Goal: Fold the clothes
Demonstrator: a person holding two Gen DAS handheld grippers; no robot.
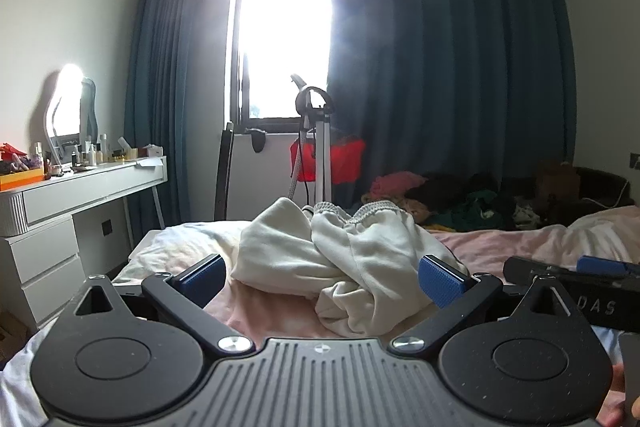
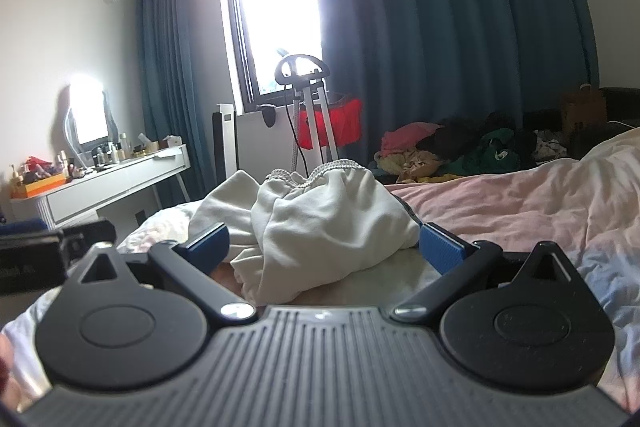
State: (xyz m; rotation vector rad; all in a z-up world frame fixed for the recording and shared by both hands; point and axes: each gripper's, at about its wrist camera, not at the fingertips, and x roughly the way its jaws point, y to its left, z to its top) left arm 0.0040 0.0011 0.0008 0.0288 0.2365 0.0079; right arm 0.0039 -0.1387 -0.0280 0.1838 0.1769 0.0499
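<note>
A crumpled cream garment (image 1: 340, 255) with a ribbed elastic waistband lies in a heap on the pink bed (image 1: 520, 243). My left gripper (image 1: 322, 277) is open, low over the sheet, with the heap just ahead between its blue pads. My right gripper (image 2: 324, 247) is open too, close in front of the same garment (image 2: 320, 219), its pads either side of the heap's near edge. The right gripper also shows at the right edge of the left wrist view (image 1: 580, 271). Neither gripper holds cloth.
A pile of mixed clothes (image 1: 460, 203) lies at the far side of the bed (image 2: 520, 203). A white dressing table (image 1: 80, 187) with bottles and a lit mirror stands left. A garment steamer (image 1: 316, 147), a dark chair, blue curtains and a bright window are behind.
</note>
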